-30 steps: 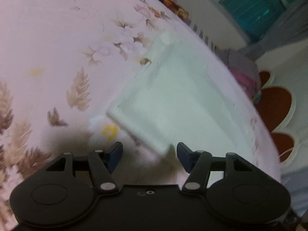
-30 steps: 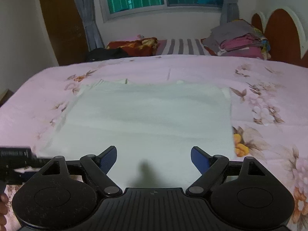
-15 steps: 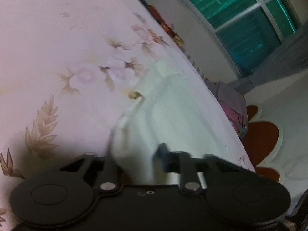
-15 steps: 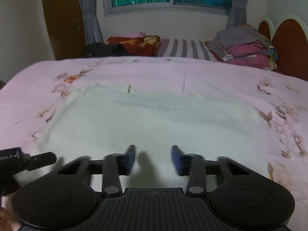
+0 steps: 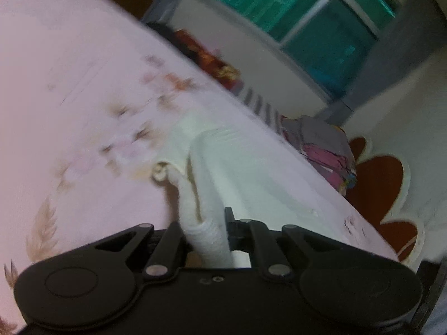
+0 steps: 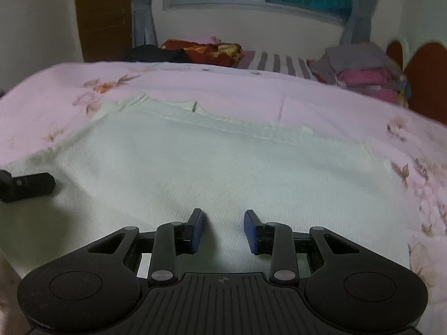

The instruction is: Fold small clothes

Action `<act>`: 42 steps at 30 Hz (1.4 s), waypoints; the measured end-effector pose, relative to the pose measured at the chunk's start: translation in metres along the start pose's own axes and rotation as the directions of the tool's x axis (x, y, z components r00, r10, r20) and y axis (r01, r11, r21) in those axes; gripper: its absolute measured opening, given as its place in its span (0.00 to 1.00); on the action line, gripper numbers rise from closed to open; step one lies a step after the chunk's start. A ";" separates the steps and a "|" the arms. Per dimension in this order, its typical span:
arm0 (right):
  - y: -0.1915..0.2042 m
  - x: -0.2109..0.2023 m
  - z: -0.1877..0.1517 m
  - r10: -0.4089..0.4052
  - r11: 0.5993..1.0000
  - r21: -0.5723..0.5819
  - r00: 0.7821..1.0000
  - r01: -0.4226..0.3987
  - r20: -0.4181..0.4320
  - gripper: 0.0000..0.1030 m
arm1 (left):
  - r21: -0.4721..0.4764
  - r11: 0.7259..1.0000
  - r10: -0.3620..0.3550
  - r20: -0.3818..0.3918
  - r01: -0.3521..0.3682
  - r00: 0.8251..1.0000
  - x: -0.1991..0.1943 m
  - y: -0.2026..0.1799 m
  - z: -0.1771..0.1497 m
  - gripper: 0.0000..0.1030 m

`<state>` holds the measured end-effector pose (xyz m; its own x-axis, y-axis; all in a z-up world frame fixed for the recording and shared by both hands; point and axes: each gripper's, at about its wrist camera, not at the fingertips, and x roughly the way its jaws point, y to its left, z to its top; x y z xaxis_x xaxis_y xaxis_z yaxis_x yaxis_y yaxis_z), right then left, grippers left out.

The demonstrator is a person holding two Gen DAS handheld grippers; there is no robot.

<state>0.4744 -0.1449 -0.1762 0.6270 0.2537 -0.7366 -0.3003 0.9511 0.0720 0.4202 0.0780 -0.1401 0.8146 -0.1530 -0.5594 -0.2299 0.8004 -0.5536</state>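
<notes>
A white knit garment (image 6: 223,167) lies spread on the pink floral bedsheet (image 6: 321,103), its long axis across the bed, with bare sheet all round. The left gripper (image 5: 205,224) pinches its near-left corner, lifted. The right gripper (image 6: 222,230) stands narrow over the near edge; whether it pinches fabric I cannot tell.

Your left wrist view looks tilted and close along the white garment (image 5: 251,178) toward the window (image 5: 304,19); your right wrist view faces it squarely. Both share garment, bed (image 6: 321,106), window.
</notes>
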 end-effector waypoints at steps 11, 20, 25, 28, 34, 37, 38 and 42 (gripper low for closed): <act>-0.083 -0.074 -0.016 0.004 0.960 0.277 0.997 -0.025 0.077 0.32 | 0.425 0.865 -0.213 -0.171 0.267 0.962 0.021 -0.150 -0.038 0.06; -0.163 -0.125 -0.051 -0.123 0.900 0.427 0.991 0.086 0.059 0.32 | 0.622 0.705 -0.106 -0.383 0.341 0.917 0.052 -0.197 -0.151 0.23; -0.173 -0.137 -0.049 -0.092 0.885 0.464 0.992 0.040 0.090 0.72 | 0.606 0.689 -0.158 -0.410 0.397 0.898 0.034 -0.187 -0.150 0.56; -0.165 -0.137 -0.043 -0.058 0.898 0.439 0.992 0.002 0.115 0.75 | 0.605 0.690 -0.166 -0.403 0.398 0.900 0.020 -0.175 -0.140 0.56; -0.152 -0.125 -0.045 0.039 0.904 0.424 0.997 -0.064 0.068 0.75 | 0.552 0.774 -0.156 -0.308 0.310 0.938 0.000 -0.142 -0.096 0.56; -0.145 -0.125 -0.056 0.075 0.905 0.417 0.997 -0.081 0.032 0.65 | 0.563 0.793 -0.102 -0.255 0.234 0.961 0.002 -0.126 -0.086 0.56; -0.142 -0.124 -0.060 0.090 0.905 0.417 0.996 -0.087 0.012 0.52 | 0.563 0.799 -0.082 -0.250 0.213 0.965 0.006 -0.125 -0.083 0.55; -0.135 -0.122 -0.071 0.111 0.904 0.419 0.993 -0.089 -0.027 0.50 | 0.535 0.824 -0.048 -0.258 0.184 0.965 0.010 -0.113 -0.082 0.55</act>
<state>0.3871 -0.3167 -0.1436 0.5699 0.3527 -0.7422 -0.0264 0.9106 0.4125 0.4109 -0.0611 -0.1336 0.6598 -0.3358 -0.6722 0.2456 0.9418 -0.2295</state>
